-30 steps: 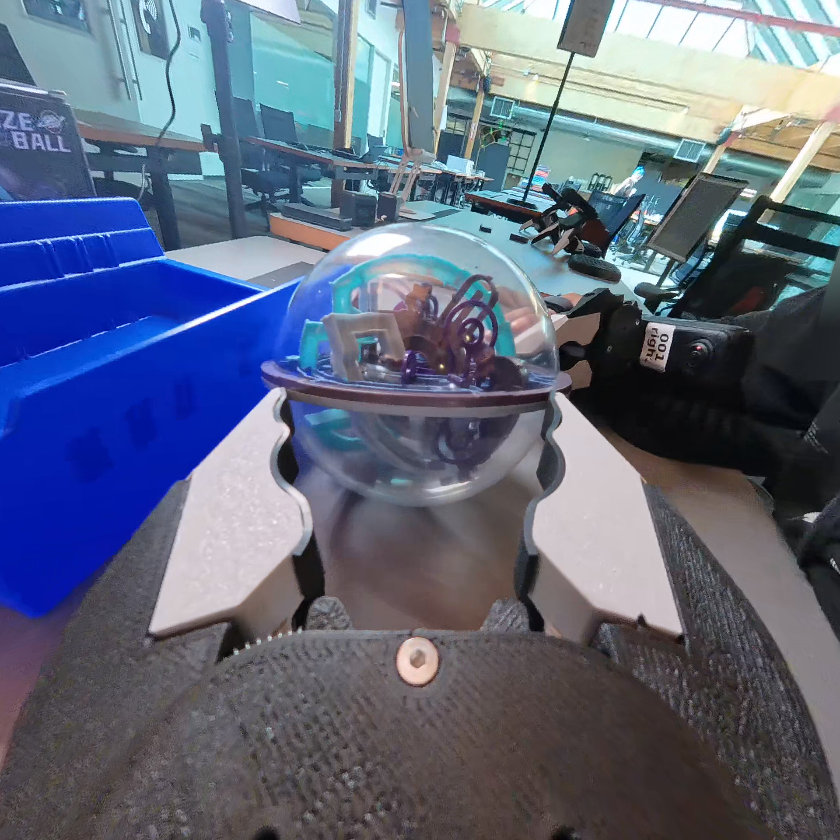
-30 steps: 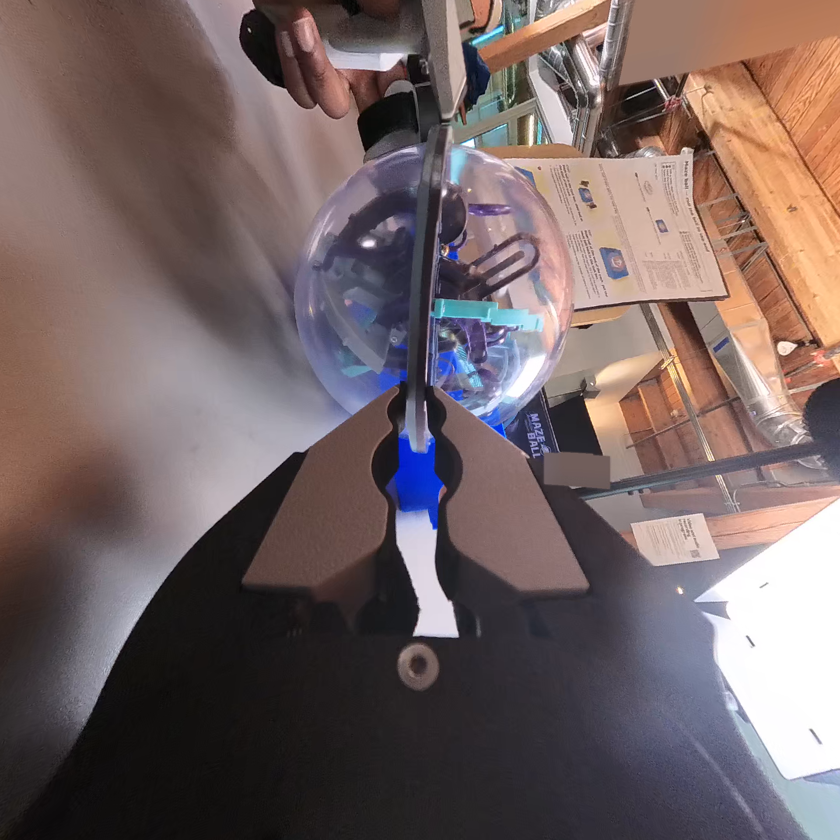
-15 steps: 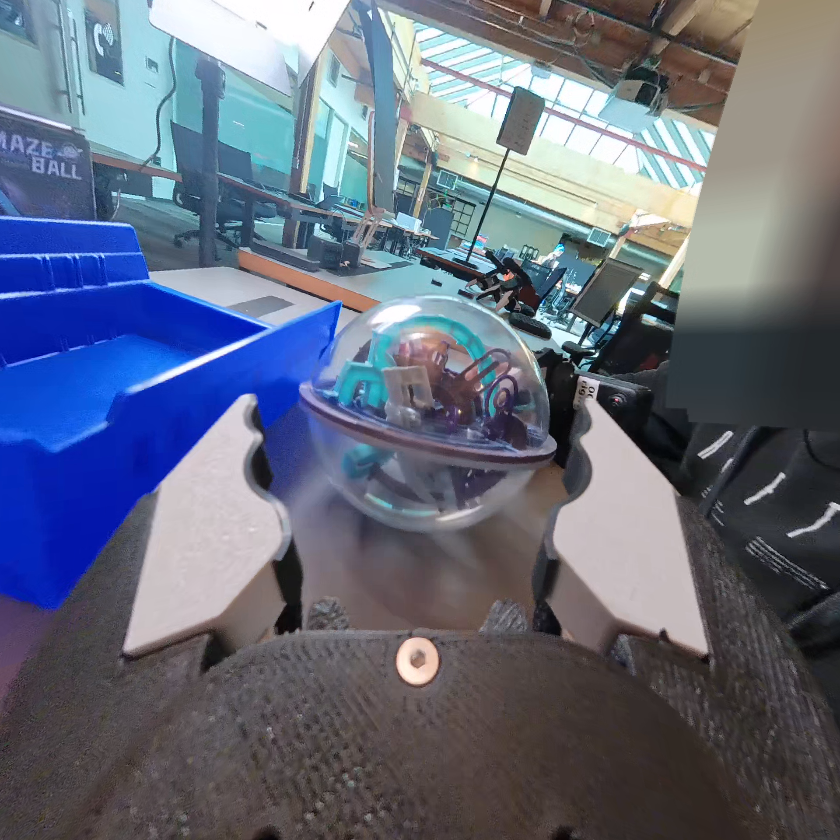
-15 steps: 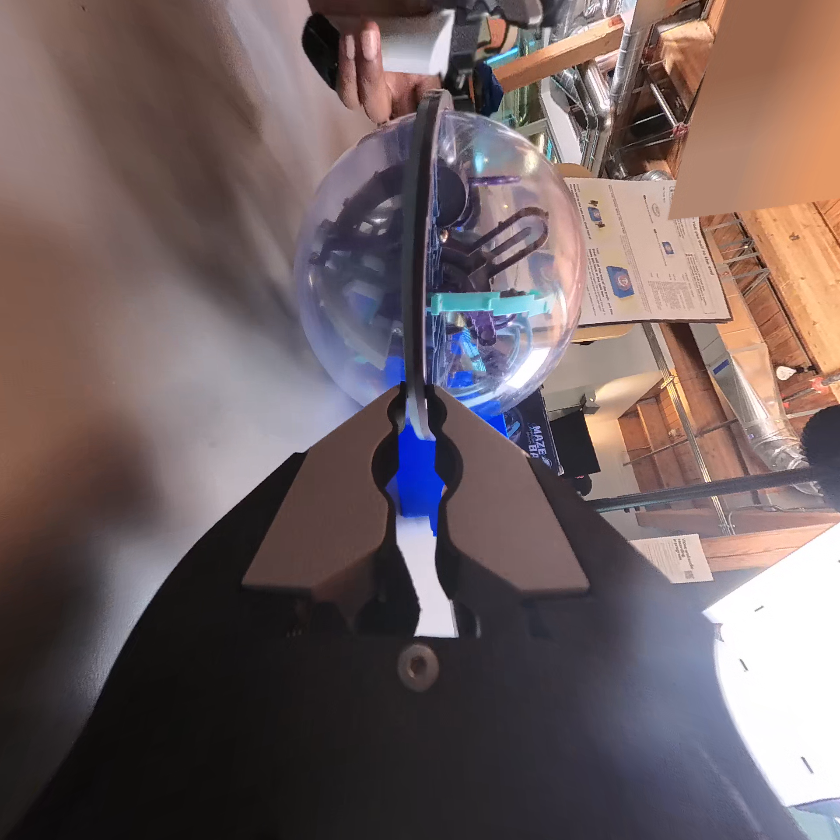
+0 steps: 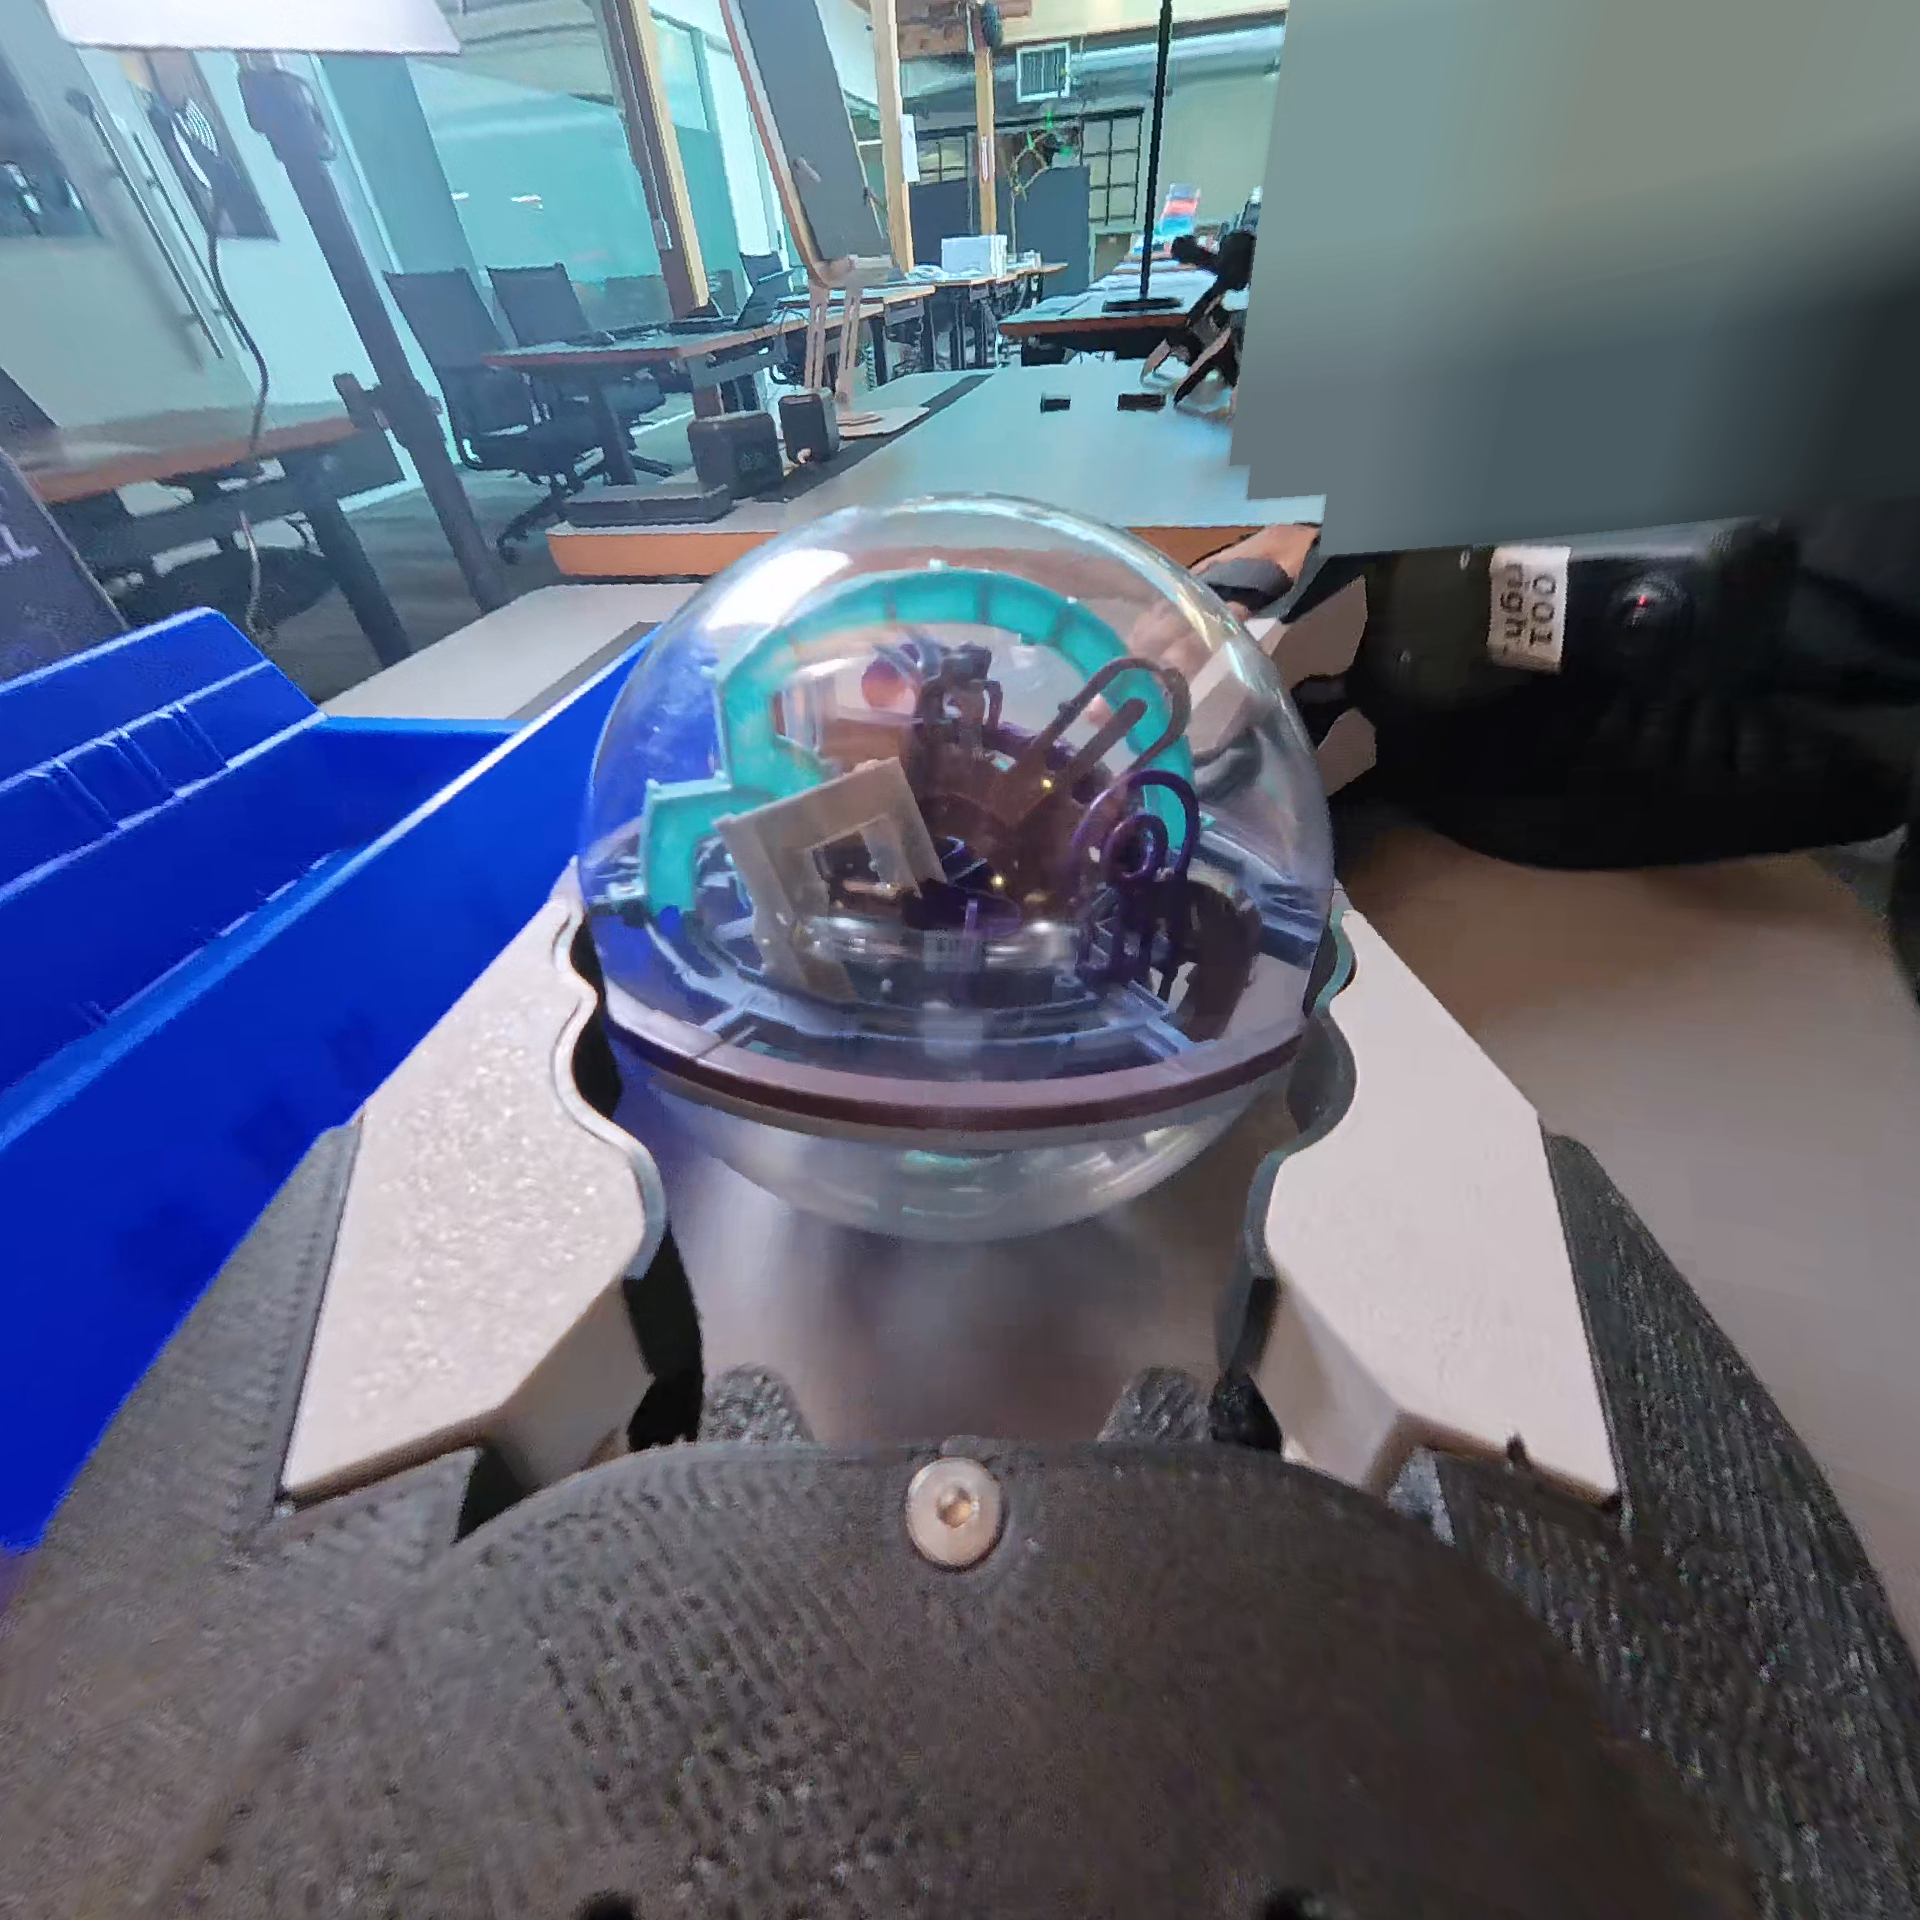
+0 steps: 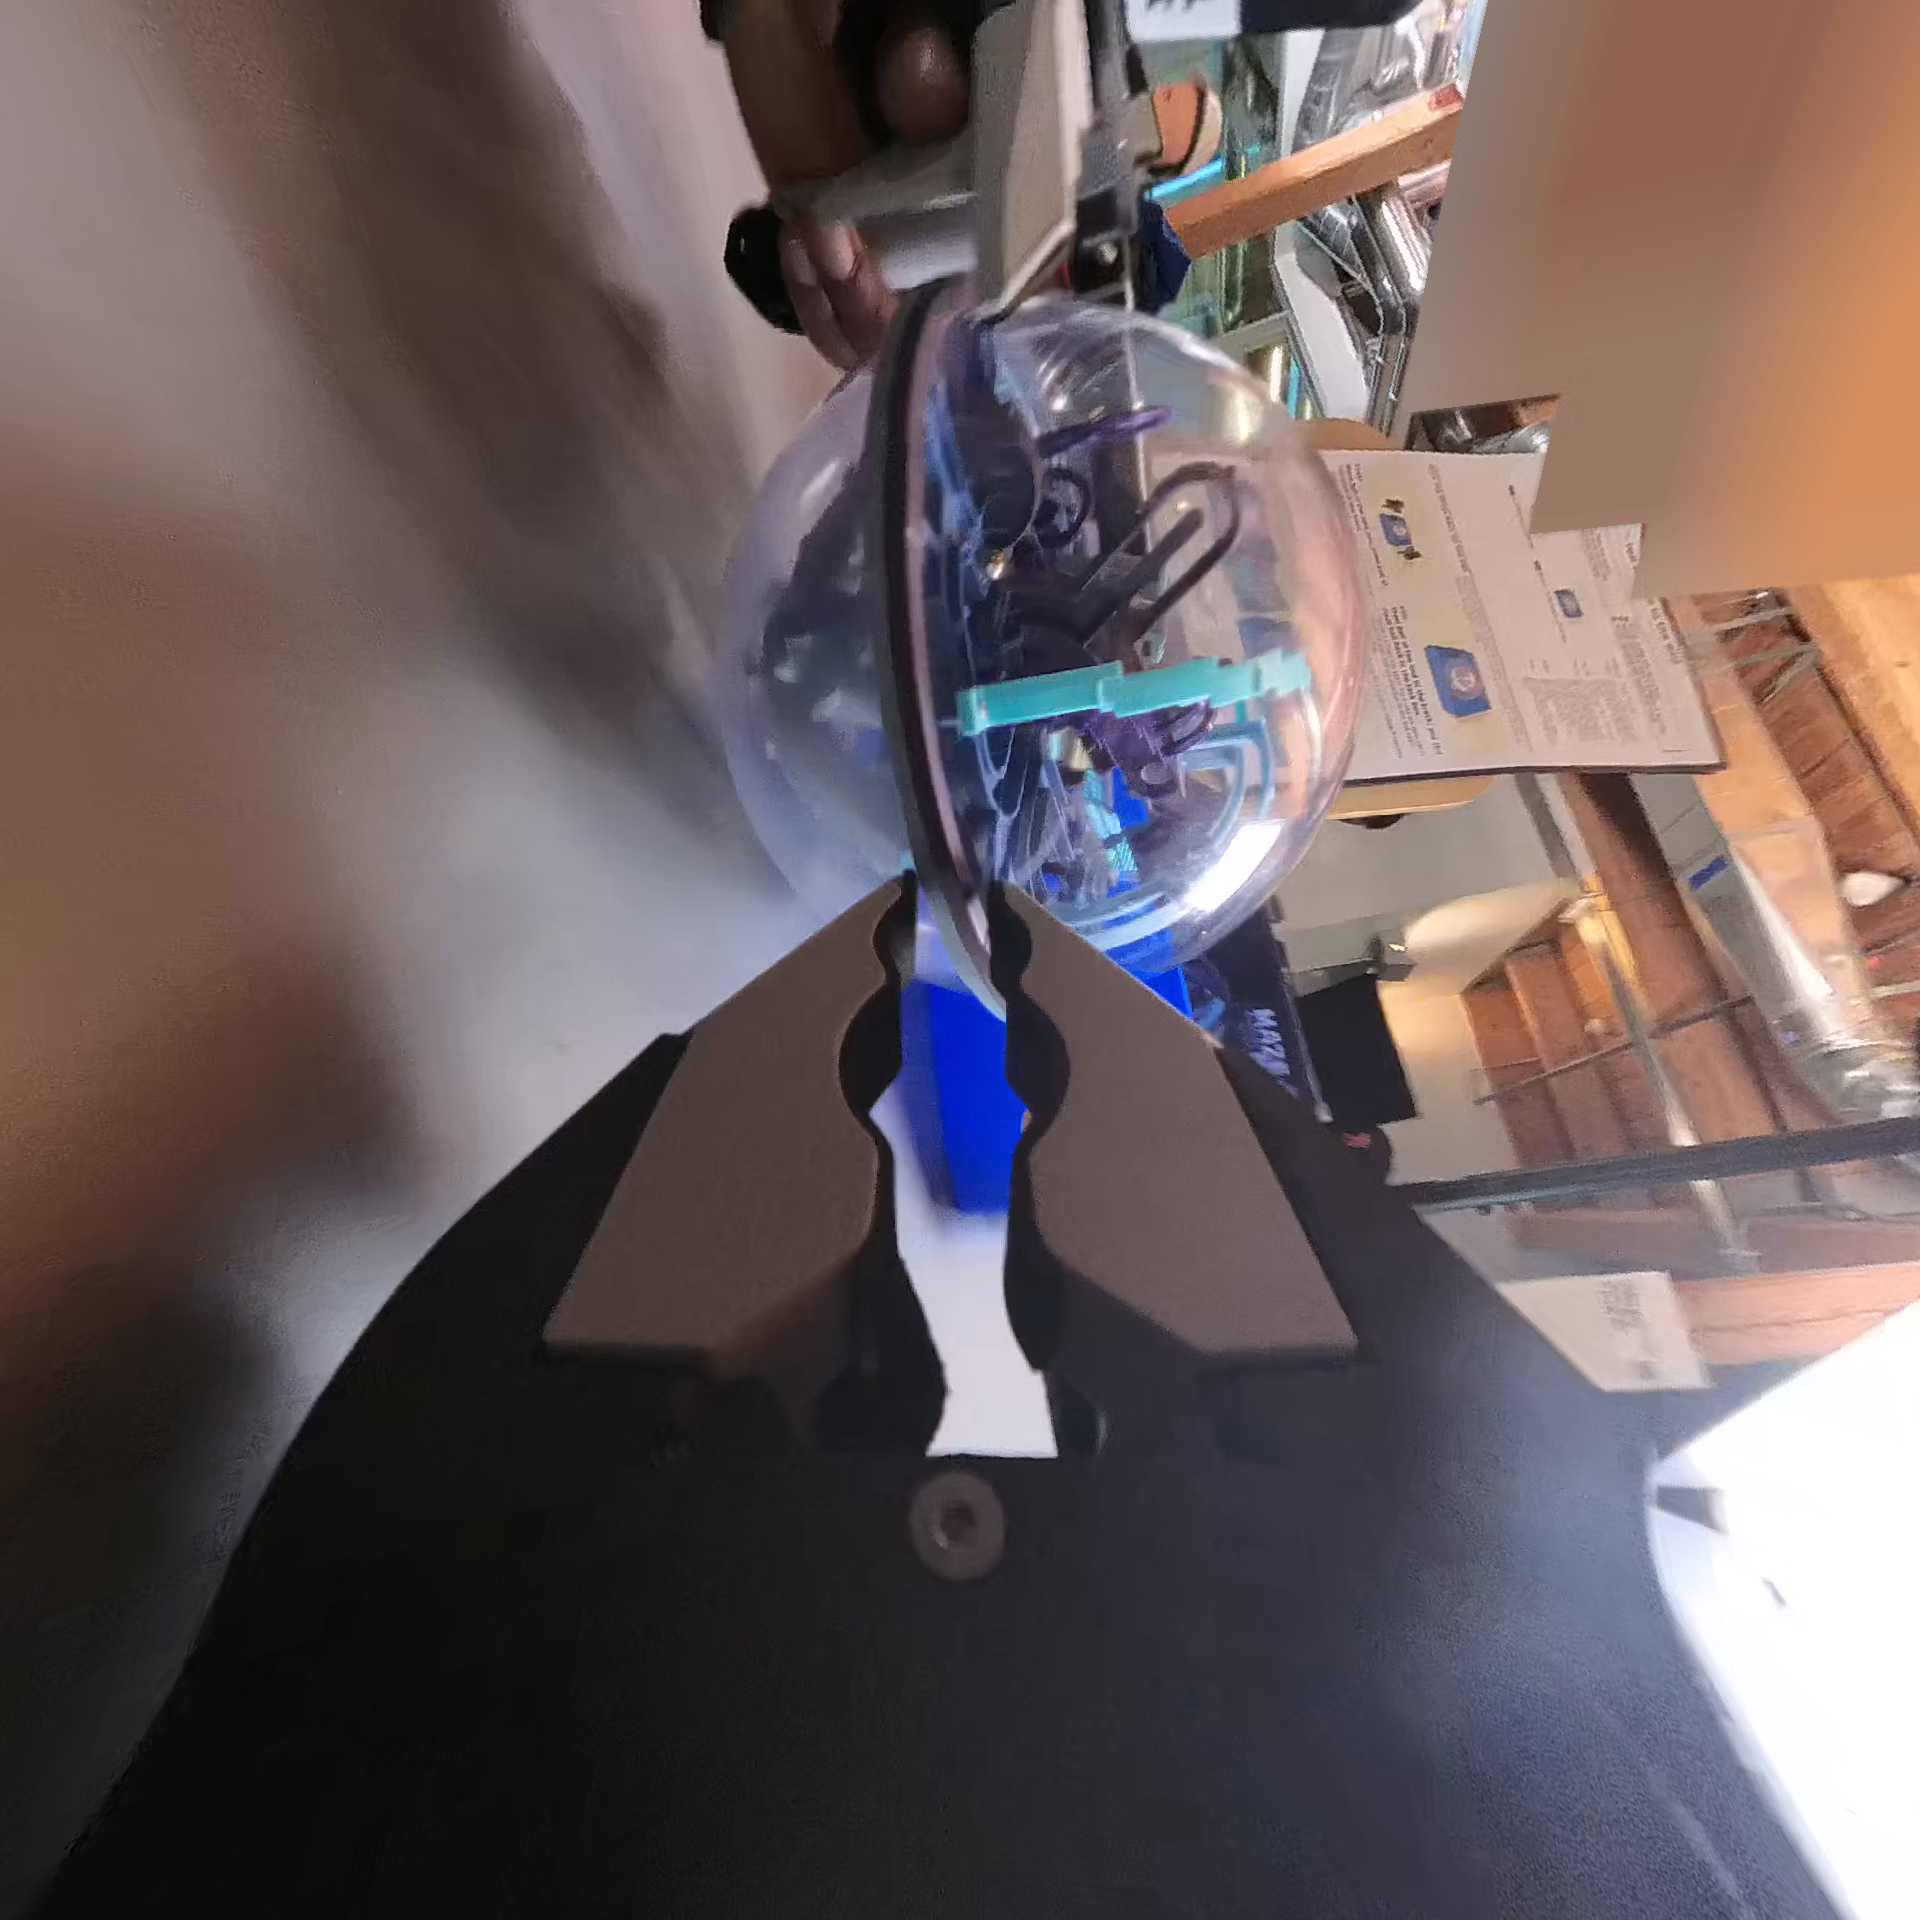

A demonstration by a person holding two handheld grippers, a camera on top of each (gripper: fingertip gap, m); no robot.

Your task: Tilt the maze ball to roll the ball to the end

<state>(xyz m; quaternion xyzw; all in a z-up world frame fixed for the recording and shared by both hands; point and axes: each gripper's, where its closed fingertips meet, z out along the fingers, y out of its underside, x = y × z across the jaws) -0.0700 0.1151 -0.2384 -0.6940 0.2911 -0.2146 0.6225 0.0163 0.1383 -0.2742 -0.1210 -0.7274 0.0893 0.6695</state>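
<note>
The maze ball [image 5: 956, 862], a clear sphere with teal, grey and purple tracks and a dark rim [image 5: 956, 1099], sits low over the table between the fingers of my left gripper [image 5: 956, 935]. That gripper is wide open, with dark gaps between its pads and the rim. In the right wrist view the ball [image 6: 1091, 644] is just ahead of my right gripper [image 6: 951, 899]. Its pads have parted, and the rim [image 6: 902, 623] stands between them with a gap at the left pad. The right gripper [image 5: 1558, 686] also shows behind the ball in the left wrist view.
A blue plastic bin [image 5: 208, 883] stands close to the left of the ball. The beige table [image 5: 1662, 1039] runs to the right. A dark box [image 5: 42, 561] stands behind the bin. A hand holds the left gripper [image 6: 997, 187]. A printed sheet [image 6: 1507, 623] hangs behind.
My left gripper let go of the ball's rim, opened wide, drew back, then moved forward around the ball. My right gripper's pads, which pinched the rim, have parted, and the ball now sits tilted in them.
</note>
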